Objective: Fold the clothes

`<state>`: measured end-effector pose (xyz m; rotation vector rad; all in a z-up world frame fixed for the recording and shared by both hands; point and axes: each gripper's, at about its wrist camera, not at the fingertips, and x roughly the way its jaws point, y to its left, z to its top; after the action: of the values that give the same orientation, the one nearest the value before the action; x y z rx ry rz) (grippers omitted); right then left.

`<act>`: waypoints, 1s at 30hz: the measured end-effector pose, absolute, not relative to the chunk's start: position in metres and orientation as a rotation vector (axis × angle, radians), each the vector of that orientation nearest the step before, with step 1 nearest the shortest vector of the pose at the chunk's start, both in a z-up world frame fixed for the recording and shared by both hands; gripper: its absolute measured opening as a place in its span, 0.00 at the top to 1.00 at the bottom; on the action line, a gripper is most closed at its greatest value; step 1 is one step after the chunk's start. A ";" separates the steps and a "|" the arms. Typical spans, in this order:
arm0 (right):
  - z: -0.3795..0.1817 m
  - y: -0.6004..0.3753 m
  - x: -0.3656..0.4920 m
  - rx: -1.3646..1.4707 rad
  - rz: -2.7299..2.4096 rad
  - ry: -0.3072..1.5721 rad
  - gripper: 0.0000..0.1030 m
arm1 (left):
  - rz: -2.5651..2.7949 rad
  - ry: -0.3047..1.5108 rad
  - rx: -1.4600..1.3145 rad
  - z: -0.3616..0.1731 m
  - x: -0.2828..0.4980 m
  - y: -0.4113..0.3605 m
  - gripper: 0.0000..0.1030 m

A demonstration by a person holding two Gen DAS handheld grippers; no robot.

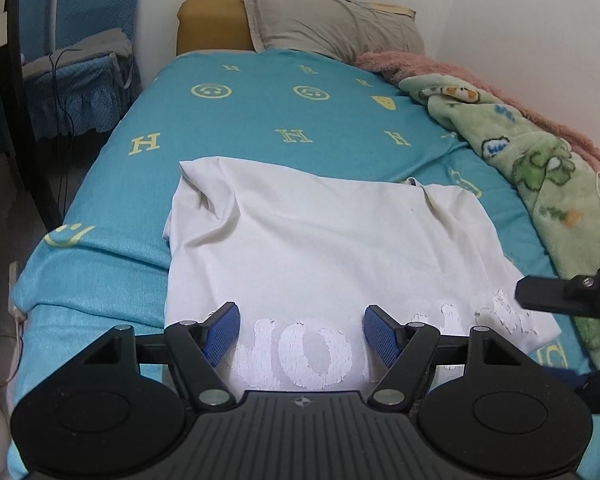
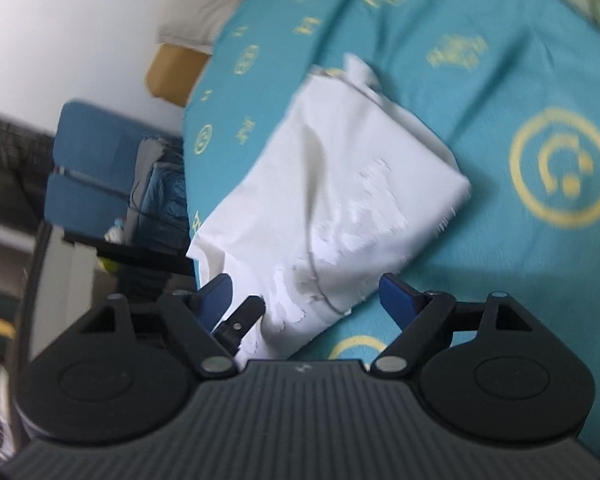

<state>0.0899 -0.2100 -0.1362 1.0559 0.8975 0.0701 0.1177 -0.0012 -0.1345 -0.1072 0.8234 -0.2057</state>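
A white T-shirt [image 1: 320, 240] with raised white letters lies folded into a rough rectangle on the teal bed sheet [image 1: 260, 120]. My left gripper [image 1: 302, 332] hovers open over the shirt's near lettered edge, its blue pads apart and gripping nothing. One black finger [image 1: 540, 294] of the right gripper pokes in by the shirt's right corner. The tilted, blurred right wrist view shows the shirt [image 2: 332, 184] on the sheet [image 2: 500, 80]. There my right gripper [image 2: 306, 296] stands wide open above the shirt's near corner, with no cloth pinched. A finger [image 2: 244, 316] of the left gripper shows beside its left pad.
A grey pillow [image 1: 332, 24] lies at the bed's head by the wall. A green patterned blanket [image 1: 540, 168] and pink fleece [image 1: 440, 68] are heaped along the right side. A blue-covered chair [image 1: 80, 80] stands beyond the bed's left edge.
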 end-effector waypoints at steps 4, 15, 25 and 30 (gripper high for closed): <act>-0.163 -0.222 0.096 1.220 -0.005 0.890 0.19 | -0.203 0.835 -0.132 -0.136 0.121 0.000 0.31; -0.177 -0.226 0.107 1.300 -0.083 0.810 0.75 | -0.213 0.812 -0.203 -0.119 0.122 0.004 0.31; -0.154 -0.230 0.103 1.254 -0.034 0.738 0.83 | -0.542 0.929 -0.635 -0.112 0.100 0.001 0.27; -0.151 -0.232 0.102 1.261 -0.029 0.729 0.83 | -0.468 1.074 -0.886 -0.166 0.118 0.016 0.26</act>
<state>0.1017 -0.2323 -0.1513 1.2610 0.7290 -0.0287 0.1182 0.0156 -0.1656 -0.8857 1.0741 -0.4681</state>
